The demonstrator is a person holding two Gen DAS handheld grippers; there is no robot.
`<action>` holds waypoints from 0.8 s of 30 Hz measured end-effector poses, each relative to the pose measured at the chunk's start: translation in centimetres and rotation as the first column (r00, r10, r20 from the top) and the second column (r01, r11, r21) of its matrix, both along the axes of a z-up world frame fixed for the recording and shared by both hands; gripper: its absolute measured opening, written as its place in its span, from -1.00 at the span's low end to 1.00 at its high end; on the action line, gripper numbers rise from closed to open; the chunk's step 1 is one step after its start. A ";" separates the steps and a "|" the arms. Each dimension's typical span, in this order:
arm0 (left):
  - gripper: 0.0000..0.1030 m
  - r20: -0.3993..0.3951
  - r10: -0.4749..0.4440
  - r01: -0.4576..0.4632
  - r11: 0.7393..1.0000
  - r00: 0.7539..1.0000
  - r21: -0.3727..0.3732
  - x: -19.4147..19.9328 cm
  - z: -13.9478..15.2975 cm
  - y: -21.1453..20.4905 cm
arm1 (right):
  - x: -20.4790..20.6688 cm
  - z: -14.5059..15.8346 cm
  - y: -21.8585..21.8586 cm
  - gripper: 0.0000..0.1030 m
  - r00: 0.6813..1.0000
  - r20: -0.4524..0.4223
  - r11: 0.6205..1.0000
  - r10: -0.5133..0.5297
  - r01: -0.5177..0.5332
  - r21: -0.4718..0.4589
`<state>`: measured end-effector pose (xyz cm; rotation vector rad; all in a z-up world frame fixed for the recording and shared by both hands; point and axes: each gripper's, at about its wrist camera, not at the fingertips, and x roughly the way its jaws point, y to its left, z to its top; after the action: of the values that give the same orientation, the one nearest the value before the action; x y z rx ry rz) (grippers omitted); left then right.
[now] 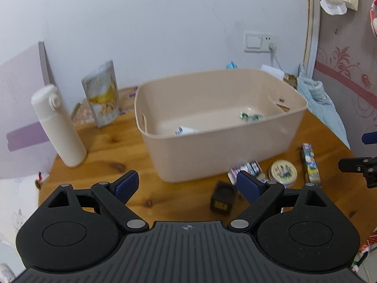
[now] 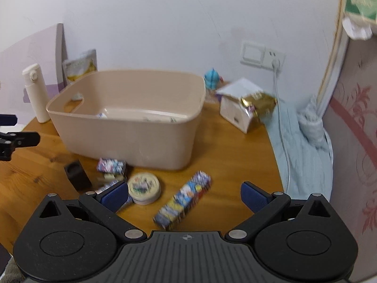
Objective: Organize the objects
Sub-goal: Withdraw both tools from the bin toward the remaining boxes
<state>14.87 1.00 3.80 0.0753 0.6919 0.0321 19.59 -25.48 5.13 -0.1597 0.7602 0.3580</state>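
Both grippers are hovering over a round wooden table [image 2: 235, 141], jaws standing wide, nothing between pads. Left gripper [image 1: 187, 186] is pointing at bare wood in front of a beige plastic bin [image 1: 219, 122]; small dark box [image 1: 223, 199] is lying just beside its right pad. Right gripper [image 2: 185, 197] is pointing at a long printed carton [image 2: 182, 201], lying diagonally btwn its fingers, not gripped. Round tin [image 2: 144, 188] is sitting near its left pad, w/ small printed packs [image 2: 110, 166] beyond, close to bin wall. Bin is holding a few wrappers. White bottle [image 1: 57, 125] is standing upright left of bin; snack bag [image 1: 102, 94] is leaning behind.
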 end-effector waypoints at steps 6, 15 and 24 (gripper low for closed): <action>0.78 -0.042 -0.018 0.018 1.000 0.999 -0.011 -0.3 -2.2 -0.2 | -0.3 -2.6 -1.1 1.00 0.998 -0.061 1.000 -0.023 0.024 0.013; 0.78 -0.104 -0.045 0.045 0.999 0.994 -0.006 0.2 -5.4 -0.4 | -0.5 -5.7 -1.2 1.00 0.990 -0.137 0.999 -0.034 0.034 -0.005; 0.78 -0.136 -0.036 0.031 0.999 0.990 -0.041 1.5 -8.1 0.0 | 0.5 -8.1 0.0 1.00 0.979 -0.202 0.999 -0.032 0.029 -0.018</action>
<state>16.40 1.02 -4.28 0.0519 0.8276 -0.0188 20.05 -25.51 -2.99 -0.1264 0.9652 0.3426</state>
